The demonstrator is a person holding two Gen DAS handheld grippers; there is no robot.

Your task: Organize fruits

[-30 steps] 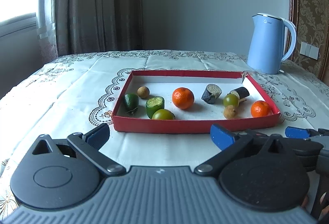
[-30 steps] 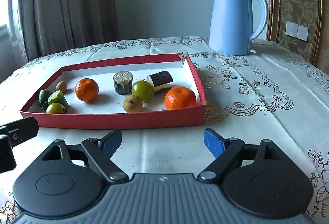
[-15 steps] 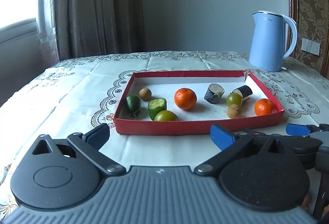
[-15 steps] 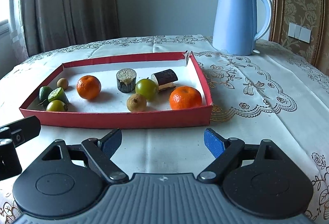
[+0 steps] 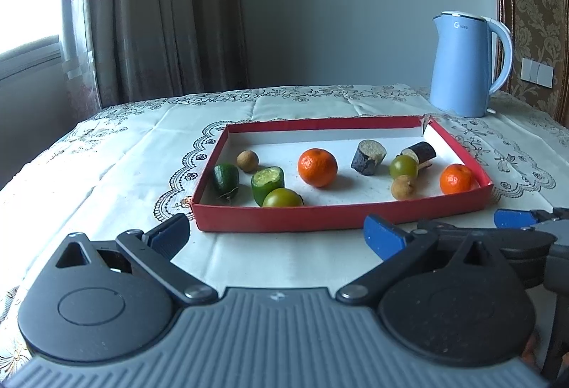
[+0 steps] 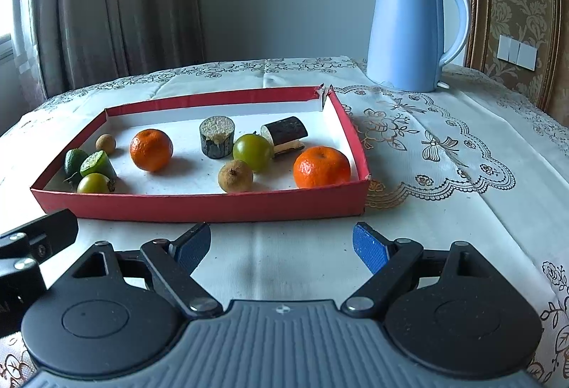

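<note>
- Nearest, the left gripper (image 5: 275, 231) and right gripper (image 6: 281, 244) hover side by side over the cloth (image 6: 284, 245), just short of the tray (image 6: 199, 205). Both have their blue-padded jaws spread wide, with nothing between them.
- The cloth is cream fabric with embroidered scalloped borders, creased but lying flat.
- The tray is a shallow red cardboard lid with a white floor; its far right corner is torn. It looks light and may slide if nudged.
- All the fruit lies inside it. Near left: a green plum (image 6: 94, 182), a cut lime (image 6: 97, 164) and a whole lime (image 6: 73, 160). Near right: an orange (image 6: 322, 167) and a longan (image 6: 235, 175).
- The round ones are likely firm, smooth and prone to roll, so grip across the widest part.
- Further in: a second orange (image 6: 151, 149), a second plum (image 6: 253, 147), two dark rough-barked cut stubs (image 6: 217, 137), which should grip easily, and a small longan (image 6: 105, 143).
- Far right stands a glossy blue kettle (image 6: 409, 32).
</note>
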